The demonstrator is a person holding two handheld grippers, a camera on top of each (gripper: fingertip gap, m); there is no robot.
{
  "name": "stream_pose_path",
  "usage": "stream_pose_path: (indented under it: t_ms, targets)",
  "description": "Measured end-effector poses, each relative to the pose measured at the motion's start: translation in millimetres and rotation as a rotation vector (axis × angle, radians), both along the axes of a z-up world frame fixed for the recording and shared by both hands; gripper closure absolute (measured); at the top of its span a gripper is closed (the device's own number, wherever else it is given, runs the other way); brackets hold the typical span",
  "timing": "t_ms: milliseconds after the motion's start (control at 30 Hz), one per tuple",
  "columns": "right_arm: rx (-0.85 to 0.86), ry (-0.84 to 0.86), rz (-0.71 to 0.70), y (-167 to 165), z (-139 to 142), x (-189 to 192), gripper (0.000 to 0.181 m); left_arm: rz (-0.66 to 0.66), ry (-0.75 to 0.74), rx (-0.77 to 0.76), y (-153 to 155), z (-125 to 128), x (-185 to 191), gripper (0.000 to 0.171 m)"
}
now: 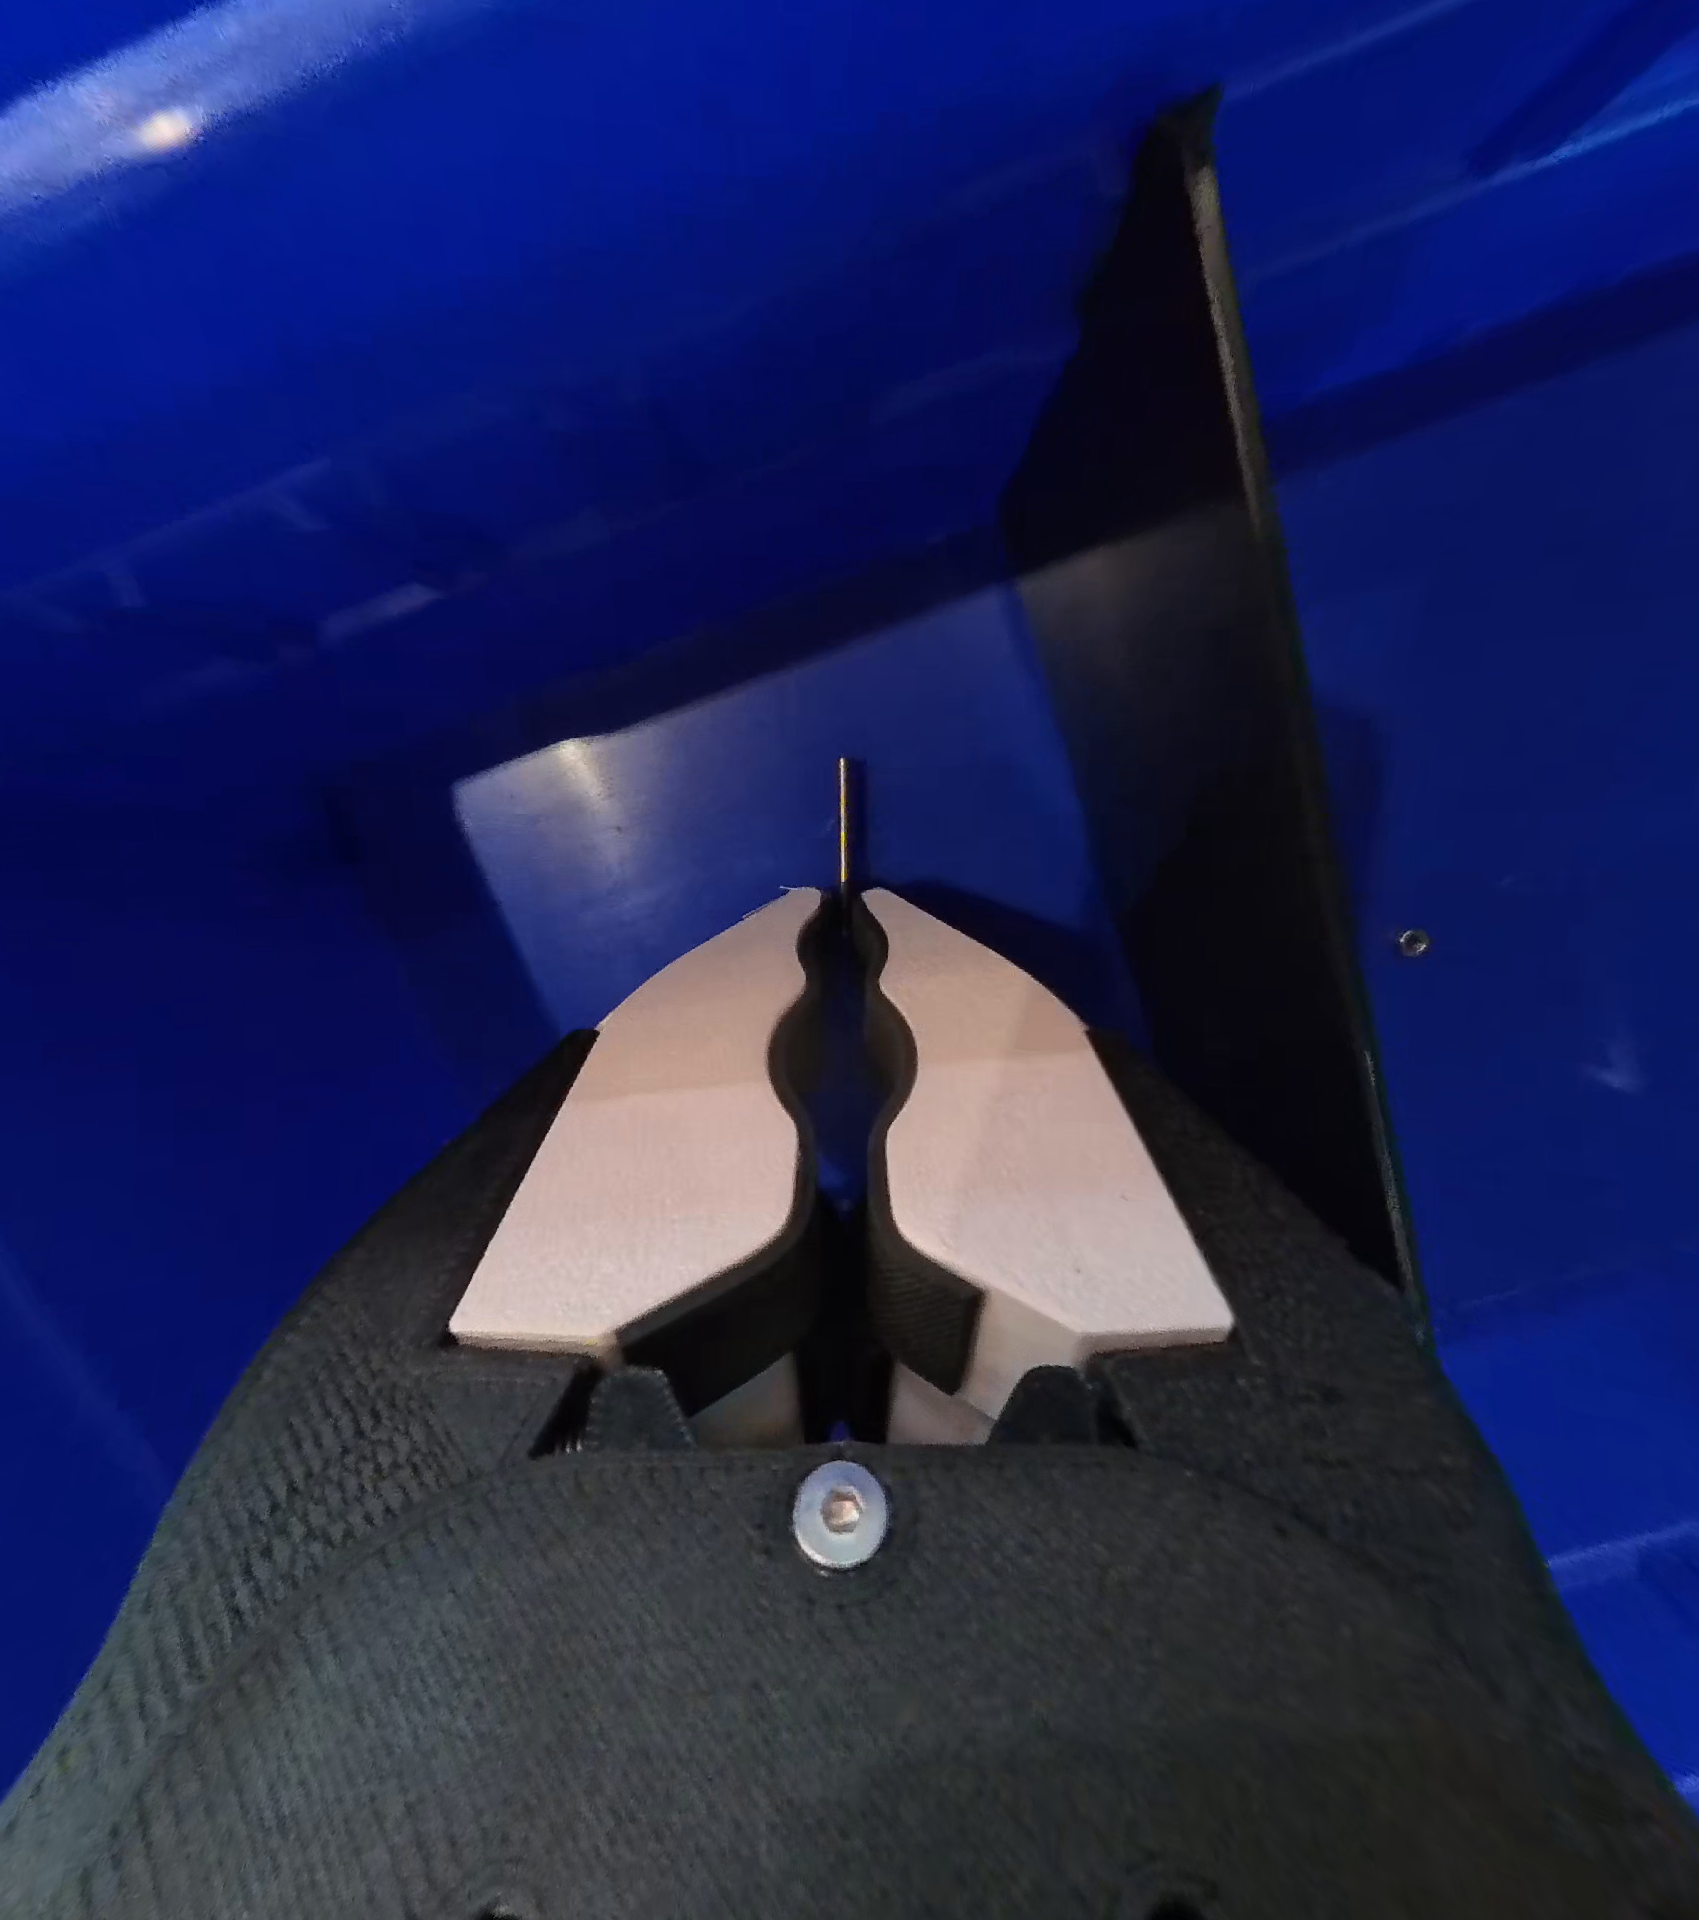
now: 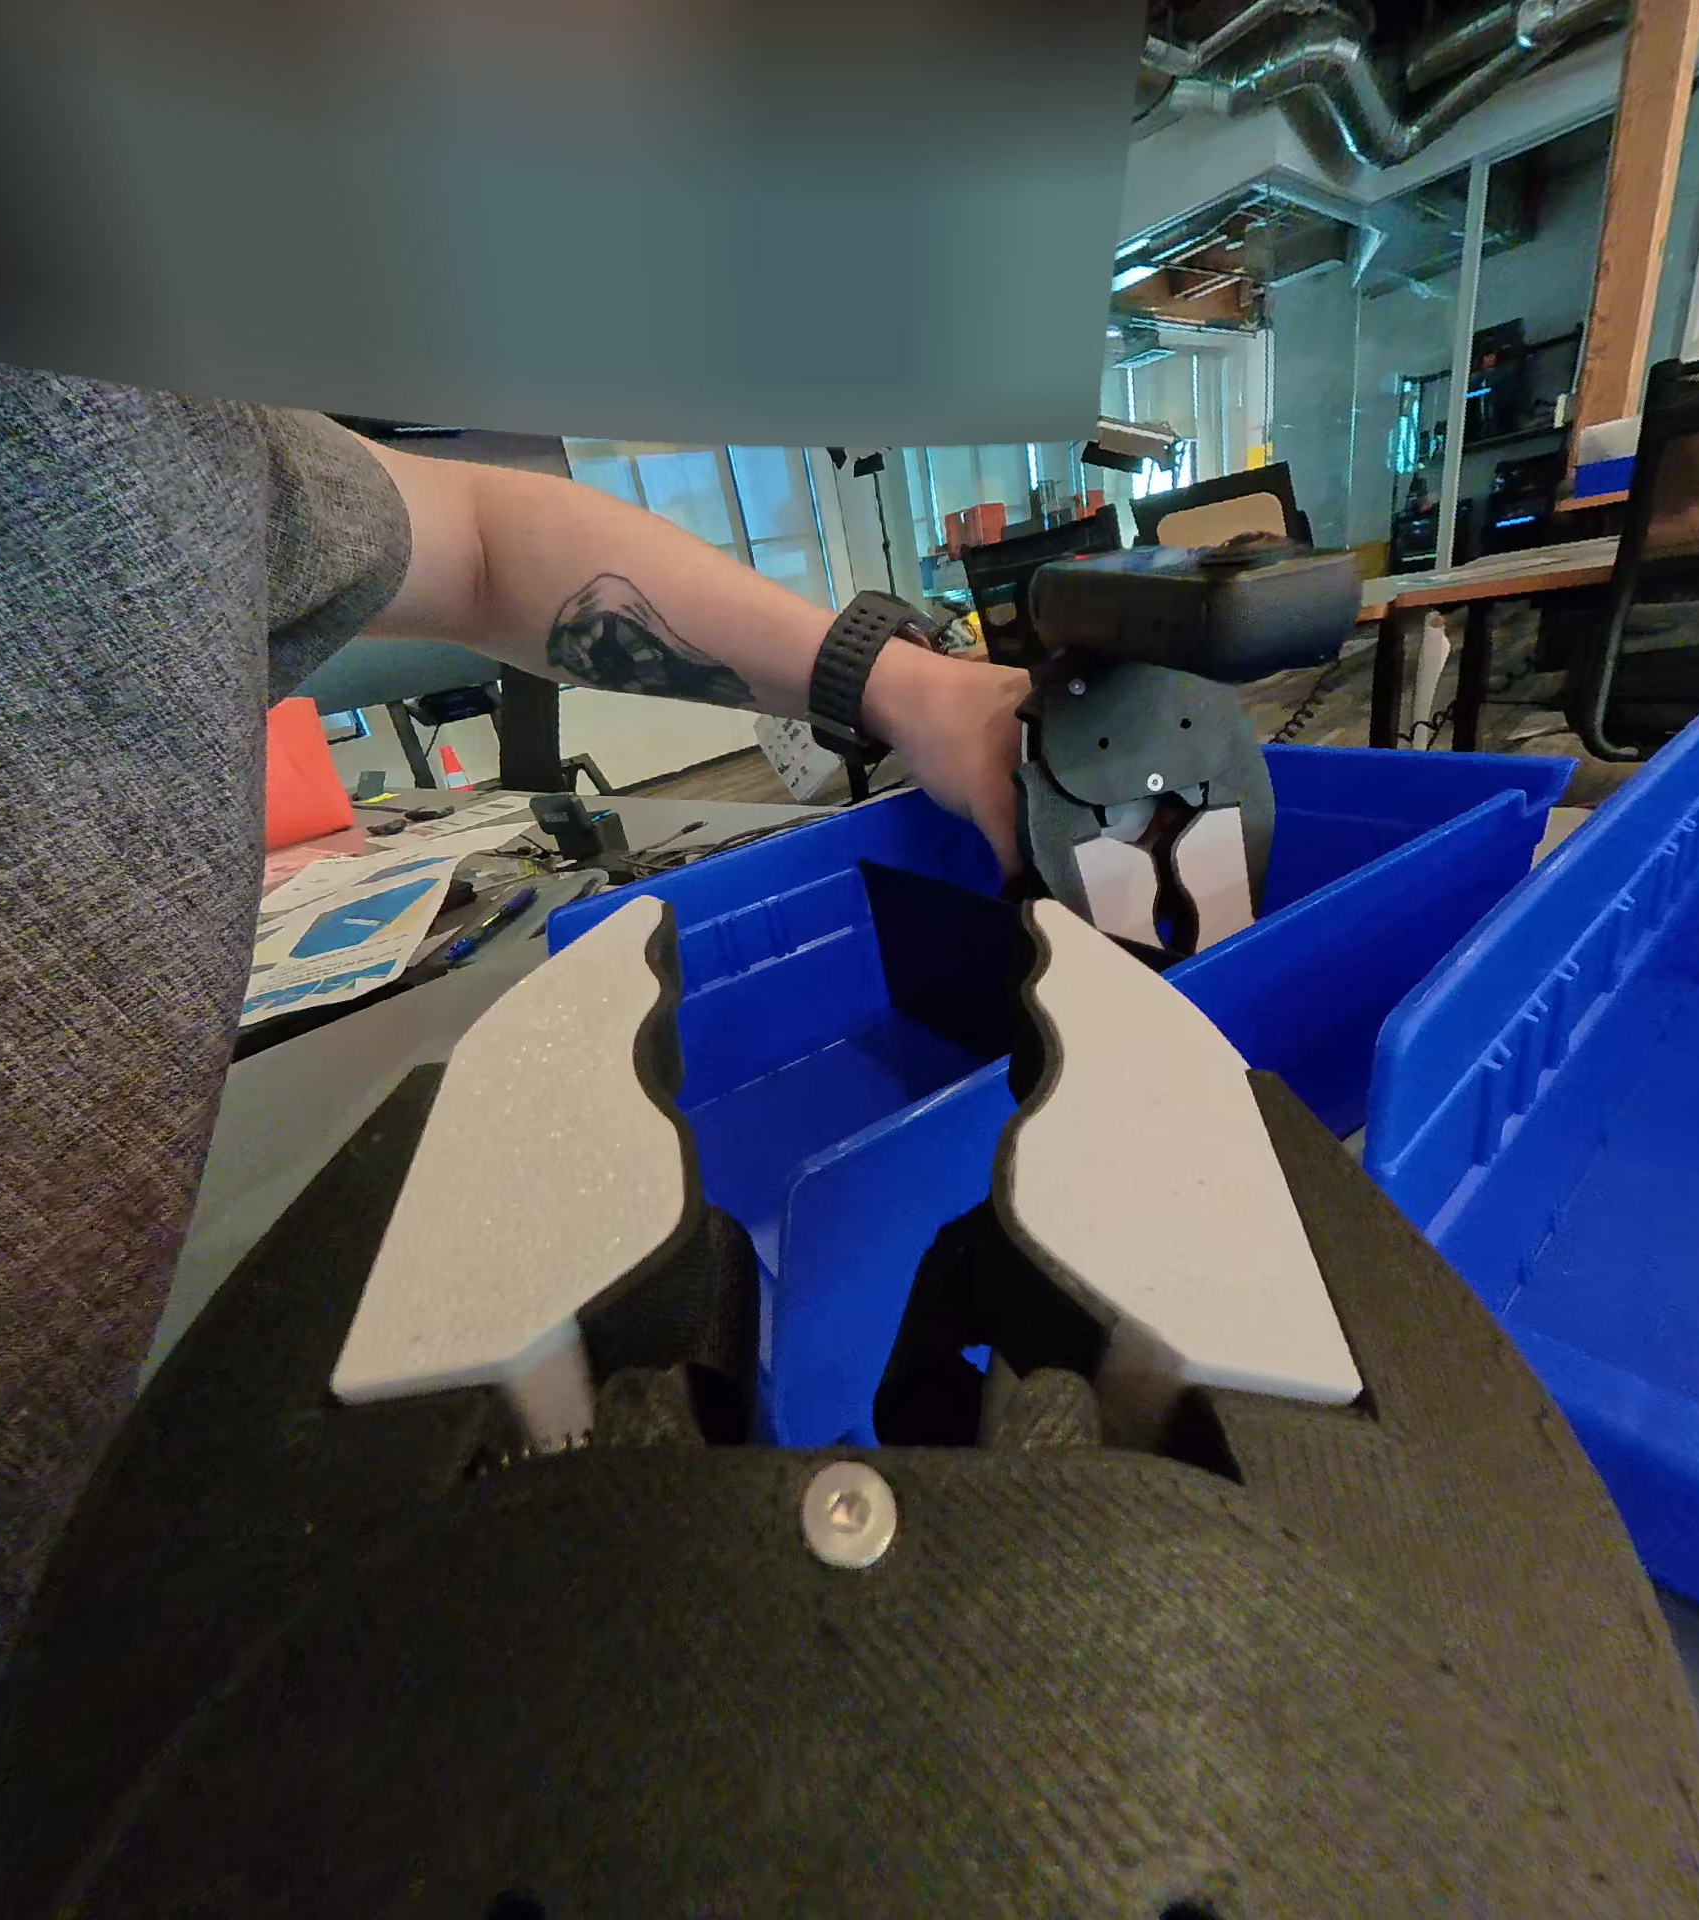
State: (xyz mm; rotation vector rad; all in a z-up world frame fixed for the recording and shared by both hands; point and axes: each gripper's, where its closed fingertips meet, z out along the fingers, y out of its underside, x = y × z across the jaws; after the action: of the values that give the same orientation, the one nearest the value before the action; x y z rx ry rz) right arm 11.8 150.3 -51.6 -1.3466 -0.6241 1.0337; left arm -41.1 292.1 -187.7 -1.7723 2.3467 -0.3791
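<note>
My left gripper [image 1: 842,902] is pressed together on a thin metal pin [image 1: 843,821], which sticks straight out past the pale fingertips [image 1: 803,914]. It sits low inside a glossy blue bin [image 1: 409,416], pin pointing at the bin's floor, with a flat black divider [image 1: 1229,727] standing upright just to its right. I see nothing else in that compartment.

My right gripper [image 2: 845,935] is spread wide and holds nothing; its wavy-edged pale fingers [image 2: 533,1143] sit in a rough, woven-looking black body. It hovers at the near end of the same divided blue bin [image 2: 803,935], whose near compartment looks empty. Farther along, my left gripper [image 2: 1172,883] dips into it. A second blue bin [image 2: 1603,1143], also empty where visible, stands just beside on the right.
</note>
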Motion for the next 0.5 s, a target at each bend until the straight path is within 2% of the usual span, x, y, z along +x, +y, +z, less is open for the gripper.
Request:
stream_pose_path:
  t_ms: [133, 267, 500]
  targets:
    - [-0.001, 0.001, 0.001, 0.1, -0.4, 0.7, 0.120, 0.014, -0.019, 0.009, 3.1, 5.8, 2.7, 0.169]
    - [0.000, -0.004, 0.001, 1.3, -0.6, 1.9, 0.120, 0.075, -0.069, 0.025, 9.4, 22.8, 5.0, 0.169]
    - [-0.011, -0.007, 0.006, 9.3, 5.0, 4.7, 0.120, 0.282, -0.259, 0.009, 10.0, 87.8, 8.0, 0.170]
